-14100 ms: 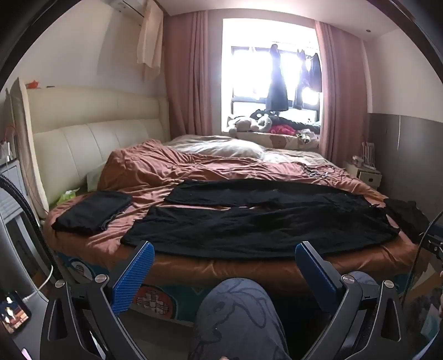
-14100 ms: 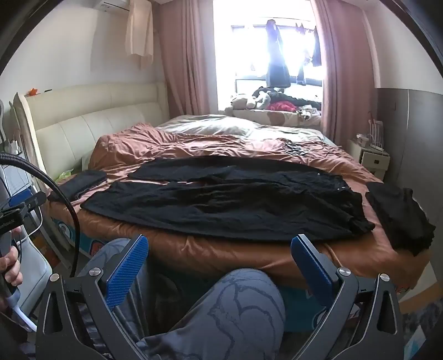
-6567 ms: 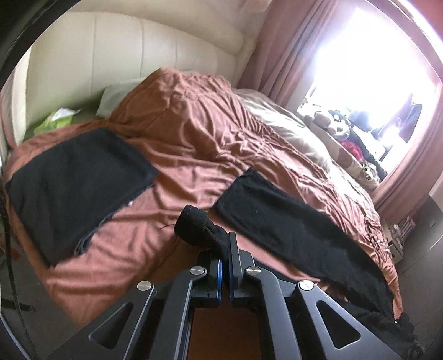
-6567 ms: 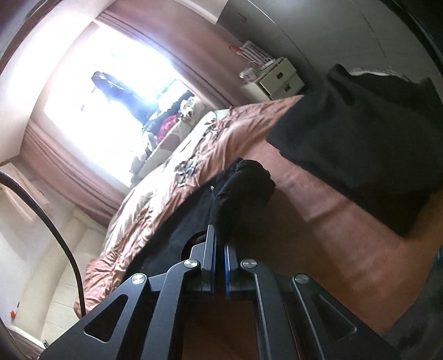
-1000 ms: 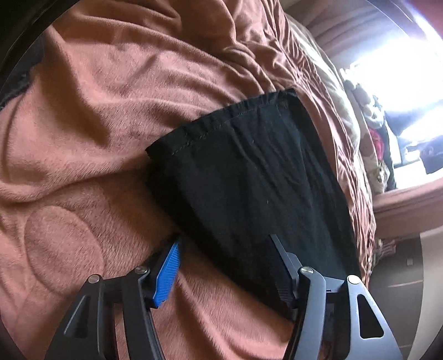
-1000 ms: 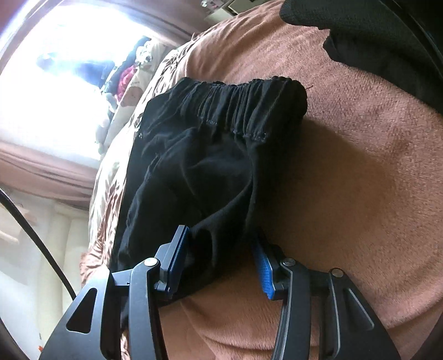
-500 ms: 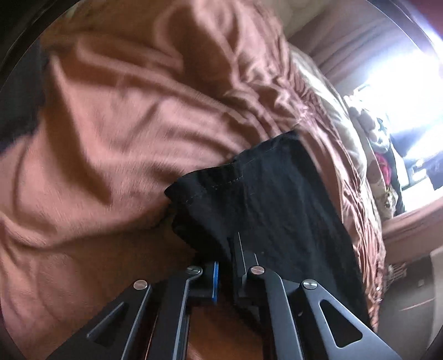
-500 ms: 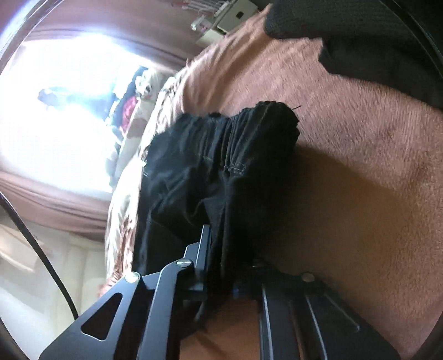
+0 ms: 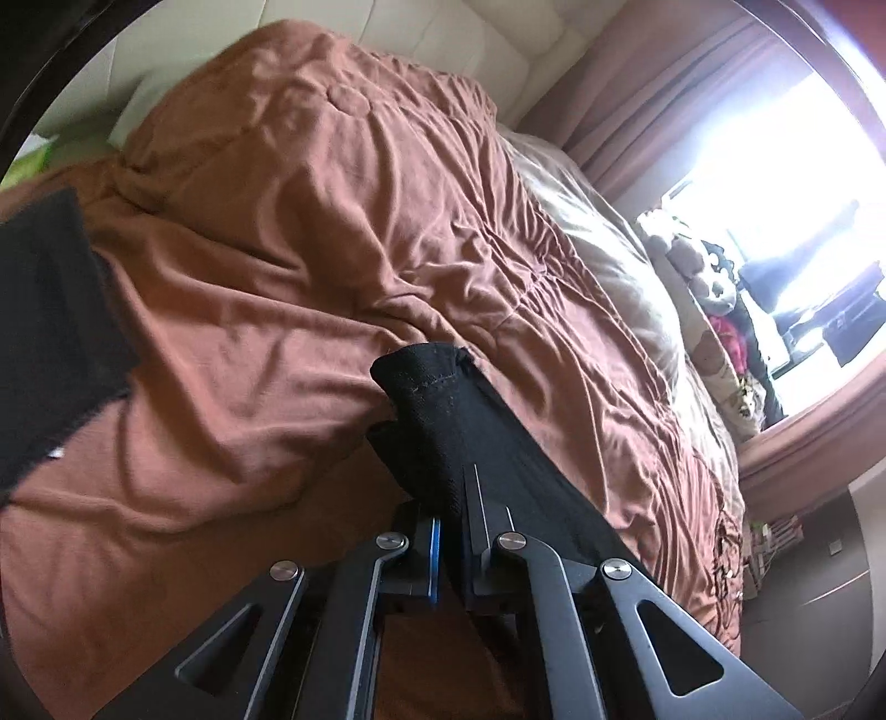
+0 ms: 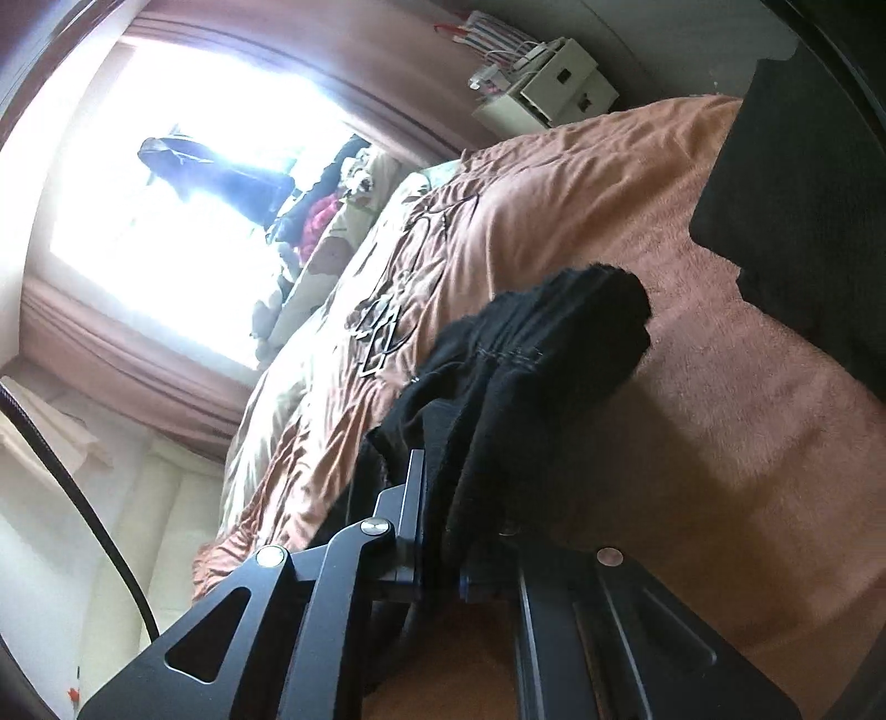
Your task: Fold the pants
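Note:
Black pants lie across a bed with a brown cover. My left gripper [image 9: 451,548] is shut on the hem end of the pants' legs [image 9: 437,404] and holds it lifted off the cover. My right gripper [image 10: 440,531] is shut on the gathered elastic waistband of the pants [image 10: 559,338], also raised above the cover. The cloth bunches over both sets of fingers and hides the fingertips. The stretch of pants between the two grippers is mostly out of view.
A folded black garment [image 9: 44,338] lies at the left on the brown bed cover [image 9: 277,232]. Another black garment [image 10: 797,210] lies at the right near the bed's end. A white nightstand [image 10: 554,83] stands by the curtained window. A cream headboard [image 9: 454,39] is behind.
Both grippers closed on the pants within the last second, the left on the leg hems and the right on the waistband. Both ends have since risen off the bed cover.

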Available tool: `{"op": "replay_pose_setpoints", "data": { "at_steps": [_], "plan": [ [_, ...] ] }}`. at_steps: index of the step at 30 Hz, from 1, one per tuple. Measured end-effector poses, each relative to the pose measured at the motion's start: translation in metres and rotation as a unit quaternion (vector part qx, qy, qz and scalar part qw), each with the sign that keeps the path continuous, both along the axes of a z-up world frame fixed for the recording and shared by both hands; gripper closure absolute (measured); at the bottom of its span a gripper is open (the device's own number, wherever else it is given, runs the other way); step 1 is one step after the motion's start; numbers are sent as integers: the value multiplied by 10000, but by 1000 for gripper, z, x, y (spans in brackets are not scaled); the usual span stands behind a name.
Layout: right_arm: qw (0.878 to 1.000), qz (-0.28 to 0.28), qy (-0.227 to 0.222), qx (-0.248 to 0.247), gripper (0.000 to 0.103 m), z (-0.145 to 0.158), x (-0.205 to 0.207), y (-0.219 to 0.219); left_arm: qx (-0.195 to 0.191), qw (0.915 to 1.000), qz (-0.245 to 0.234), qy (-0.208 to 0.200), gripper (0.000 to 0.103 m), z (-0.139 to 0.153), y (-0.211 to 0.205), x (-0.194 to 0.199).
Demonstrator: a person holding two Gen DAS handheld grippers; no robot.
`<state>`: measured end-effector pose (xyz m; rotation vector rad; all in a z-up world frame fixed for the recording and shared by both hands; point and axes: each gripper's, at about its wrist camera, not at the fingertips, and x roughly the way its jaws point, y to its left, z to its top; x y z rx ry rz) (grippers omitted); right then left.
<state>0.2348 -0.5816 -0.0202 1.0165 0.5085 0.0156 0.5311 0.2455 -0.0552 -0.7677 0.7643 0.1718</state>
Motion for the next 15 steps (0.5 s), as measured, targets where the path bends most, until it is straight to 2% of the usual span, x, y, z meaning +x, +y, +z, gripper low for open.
{"op": "replay_pose_setpoints", "data": {
  "at_steps": [8, 15],
  "plan": [
    [9999, 99, 51, 125, 99, 7, -54, -9, -45, 9999, -86, 68, 97, 8, 19, -68],
    [9998, 195, 67, 39, 99, 20, -90, -15, -100, 9999, -94, 73, 97, 12, 27, -122]
  ]
}}
